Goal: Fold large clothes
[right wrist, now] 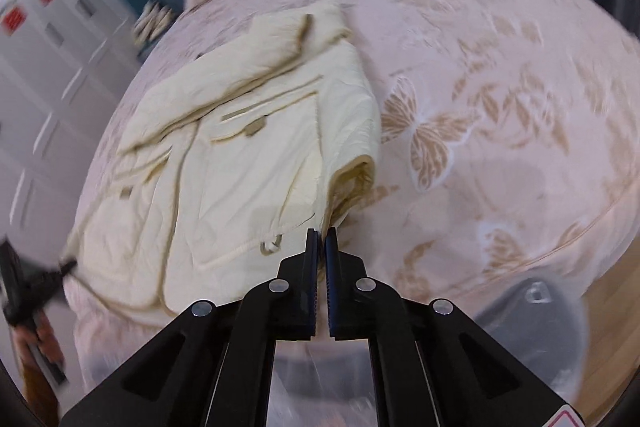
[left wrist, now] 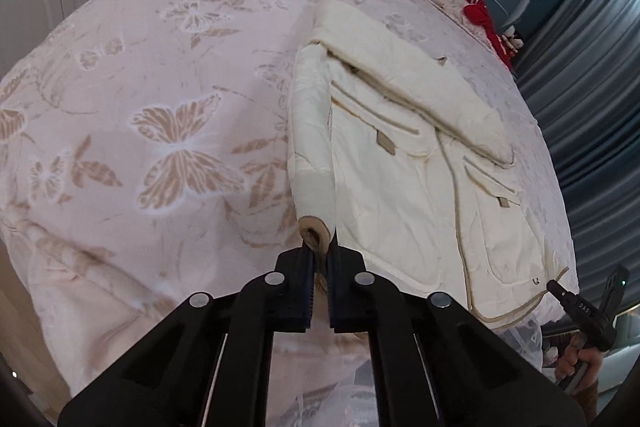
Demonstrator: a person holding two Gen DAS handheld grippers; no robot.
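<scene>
I have both tools pinching the jacket (left wrist: 400,155) hem, left tool (left wrist: 320,251) at the sleeve cuff (left wrist: 316,227), right tool (right wrist: 321,233) opposite, to fold it.

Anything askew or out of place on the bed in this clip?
Only the cream quilted jacket itself: it lies unevenly, one sleeve crossing it diagonally. The left gripper pinches its tan cuff; the right gripper pinches its hem. Nothing looks spilled or damaged.
</scene>
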